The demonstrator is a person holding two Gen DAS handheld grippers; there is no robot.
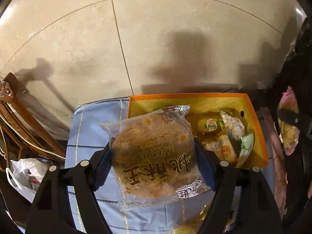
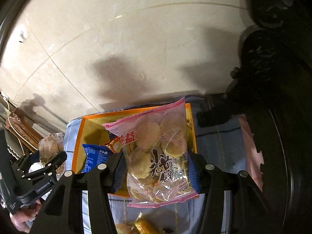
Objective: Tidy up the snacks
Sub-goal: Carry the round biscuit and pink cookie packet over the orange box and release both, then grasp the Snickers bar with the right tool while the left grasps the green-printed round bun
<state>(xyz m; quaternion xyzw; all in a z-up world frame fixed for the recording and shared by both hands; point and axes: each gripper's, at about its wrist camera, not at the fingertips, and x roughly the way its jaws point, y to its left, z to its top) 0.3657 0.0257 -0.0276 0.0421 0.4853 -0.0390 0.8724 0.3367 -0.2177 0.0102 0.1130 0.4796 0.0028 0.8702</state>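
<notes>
The step in hand looks like carrying two packets to the orange box (image 1: 261, 136) and setting them inside. To do it well, each packet probably needs to come over open floor in the box before the tongs let go, since the wrappers are slippery and loosely filled.

The box sits ahead of both tongs on a blue checked cloth (image 1: 87, 136); whether a tabletop lies under the cloth cannot be told. From the left wrist view its right half already holds several small wrapped snacks (image 1: 224, 136), while the part nearest the left tongs looks free.

The left tongs (image 1: 154, 156) are closed across the sides of a large round walnut-cake packet (image 1: 154, 156), held up ahead of them and overlapping the near left corner of the box. It is wide, so it would likely go in flat on the free side.

The right tongs (image 2: 158, 167) are clamped on a pink-edged bag of small round biscuits (image 2: 158, 156), which hangs over the box. A blue packet (image 2: 95, 156) lies in the box just left of them and could be pressed if the bag drops there.

More wrapped sweets (image 2: 144, 226) lie on the cloth beneath the right tongs. A dark carved furniture piece (image 2: 269, 58) stands to their right, a white plastic bag (image 1: 25, 175) far left of the left tongs.
</notes>
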